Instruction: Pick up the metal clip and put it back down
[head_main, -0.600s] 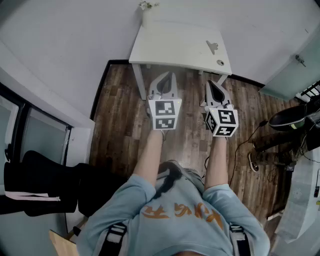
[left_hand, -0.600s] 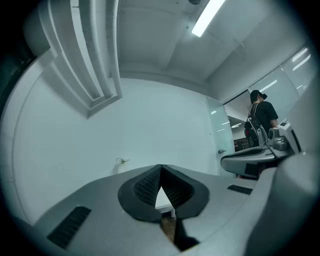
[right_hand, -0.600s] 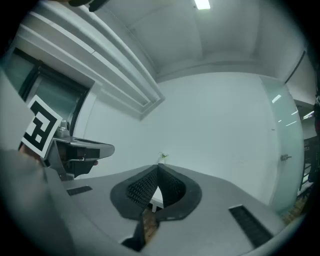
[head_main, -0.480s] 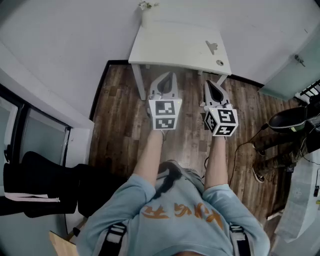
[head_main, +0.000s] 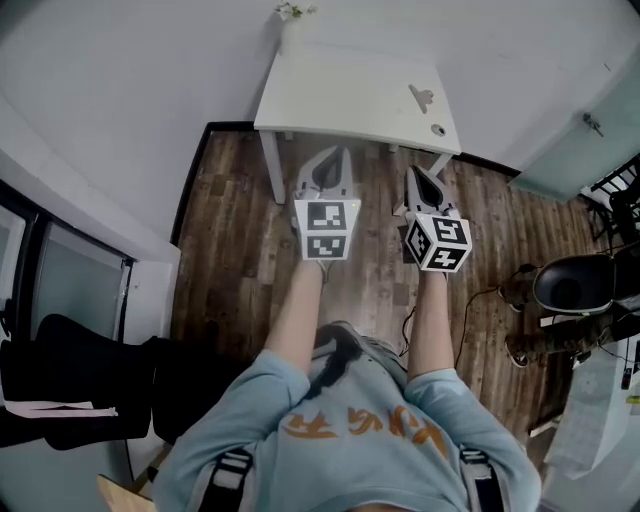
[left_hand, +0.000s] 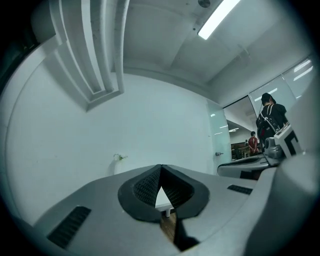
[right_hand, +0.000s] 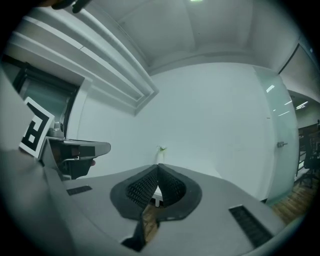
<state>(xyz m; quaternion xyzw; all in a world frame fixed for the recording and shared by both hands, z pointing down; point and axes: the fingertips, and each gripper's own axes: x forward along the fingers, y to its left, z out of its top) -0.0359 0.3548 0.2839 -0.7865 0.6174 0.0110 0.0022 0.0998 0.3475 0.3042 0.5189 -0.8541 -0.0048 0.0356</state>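
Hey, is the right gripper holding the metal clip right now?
No, the metal clip lies on the white table, apart from the right gripper, whose jaws are together with nothing between them.

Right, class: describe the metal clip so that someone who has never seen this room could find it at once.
Find the small white rectangular table against the white wall. Near its right end lies the grey metal clip, flat and angular, unlike the small round dark object nearer the front edge.
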